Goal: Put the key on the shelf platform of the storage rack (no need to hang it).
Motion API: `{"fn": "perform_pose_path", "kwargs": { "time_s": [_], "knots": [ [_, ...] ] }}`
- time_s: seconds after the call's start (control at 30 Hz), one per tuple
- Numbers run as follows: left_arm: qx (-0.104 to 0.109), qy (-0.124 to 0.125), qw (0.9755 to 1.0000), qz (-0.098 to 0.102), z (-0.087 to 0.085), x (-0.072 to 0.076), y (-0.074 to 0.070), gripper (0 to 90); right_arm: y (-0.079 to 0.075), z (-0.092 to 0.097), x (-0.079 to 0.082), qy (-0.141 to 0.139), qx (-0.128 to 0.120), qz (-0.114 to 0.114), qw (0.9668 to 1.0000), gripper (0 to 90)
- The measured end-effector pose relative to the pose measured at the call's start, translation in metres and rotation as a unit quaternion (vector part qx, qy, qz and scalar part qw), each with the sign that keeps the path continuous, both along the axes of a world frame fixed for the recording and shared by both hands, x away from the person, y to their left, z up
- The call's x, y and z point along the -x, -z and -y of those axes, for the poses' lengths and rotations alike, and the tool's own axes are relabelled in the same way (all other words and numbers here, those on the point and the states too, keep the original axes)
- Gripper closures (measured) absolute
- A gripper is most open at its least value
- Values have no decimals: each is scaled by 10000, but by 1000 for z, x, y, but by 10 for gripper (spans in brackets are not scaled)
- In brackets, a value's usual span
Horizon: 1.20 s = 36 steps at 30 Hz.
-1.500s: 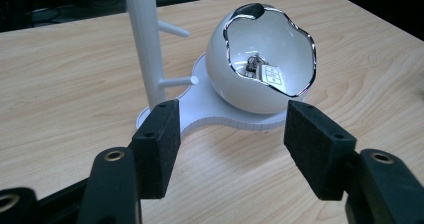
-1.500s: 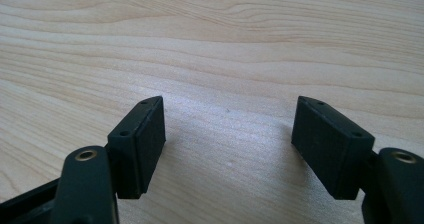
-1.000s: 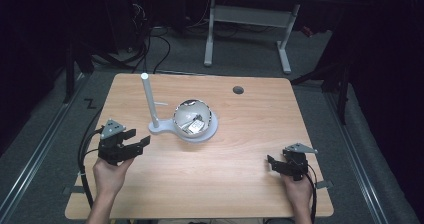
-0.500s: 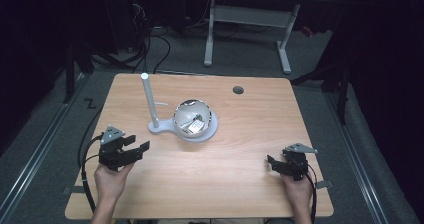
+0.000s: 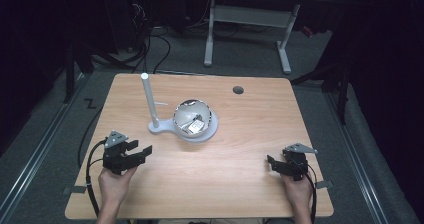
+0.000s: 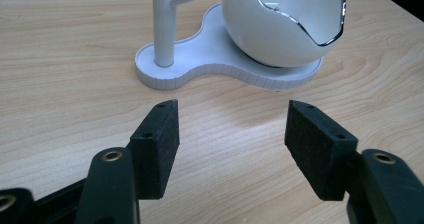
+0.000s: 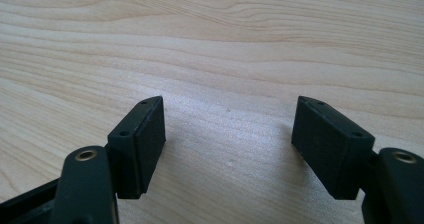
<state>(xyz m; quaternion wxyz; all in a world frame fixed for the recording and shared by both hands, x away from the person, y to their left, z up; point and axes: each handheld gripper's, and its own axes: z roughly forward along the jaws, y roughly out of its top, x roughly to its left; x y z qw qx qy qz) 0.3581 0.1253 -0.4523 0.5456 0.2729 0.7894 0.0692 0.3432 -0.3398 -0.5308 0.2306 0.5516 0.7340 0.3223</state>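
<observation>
Both black two-jaw grippers — left (image 5: 142,151), right (image 5: 270,161) — rest released, jaws spread, on the light wooden table (image 5: 240,184), near the white egg-shaped bowl stand (image 5: 192,119).

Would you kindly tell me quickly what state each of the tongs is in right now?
Left tongs: open, holding nothing, aimed at the white stand.
Right tongs: open, holding nothing, over bare table.
</observation>
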Motion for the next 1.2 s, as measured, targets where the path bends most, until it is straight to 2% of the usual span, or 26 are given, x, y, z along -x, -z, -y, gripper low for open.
{"fn": "perform_pose_path", "kwargs": {
  "time_s": [0.03,0.27,0.33,0.37,0.4,0.47,0.53,0.57,0.6,0.63,0.83,0.93,1.03,1.17,1.2],
  "knots": [
    [73,-93,9999,-88,2,-1,1,389,0,0,0,-7,8,-4,10000,300],
    [-68,12,9999,-133,6,-3,13,388,0,0,0,7,-21,2,10000,301],
    [-29,-25,9998,-195,9,-3,15,387,0,0,0,7,-20,2,10000,302],
    [-94,14,9998,-169,10,-4,18,387,0,0,0,7,-21,3,10000,301],
    [-58,9,9998,-210,12,-4,19,387,0,1,0,7,-24,2,10000,301],
    [-190,17,9996,-205,15,-5,26,385,0,1,0,7,-26,2,10000,301],
    [-203,-17,9994,-263,18,-5,30,380,0,1,0,8,-28,2,10000,301],
    [-270,-9,9993,-252,19,-5,33,378,0,1,0,7,-29,2,10000,301],
    [-210,-93,9997,44,23,-9,36,378,0,1,0,6,-28,3,10000,301],
    [-274,1,9992,-296,22,-6,37,377,0,0,0,13,-34,-2,10000,302],
    [-470,72,9983,-343,31,-9,49,375,0,1,0,7,-28,3,10000,301],
    [-506,5,9981,-348,35,-11,54,374,0,1,0,7,-28,1,10000,301],
    [-668,-87,9975,-226,38,-11,60,379,0,0,0,13,-36,-3,10000,301],
    [-822,-155,9962,-233,41,-13,71,380,0,0,0,12,-31,-3,10000,301],
    [-1026,-106,9944,-217,42,-13,77,378,0,0,0,13,-28,-2,10000,301]
  ]
}}
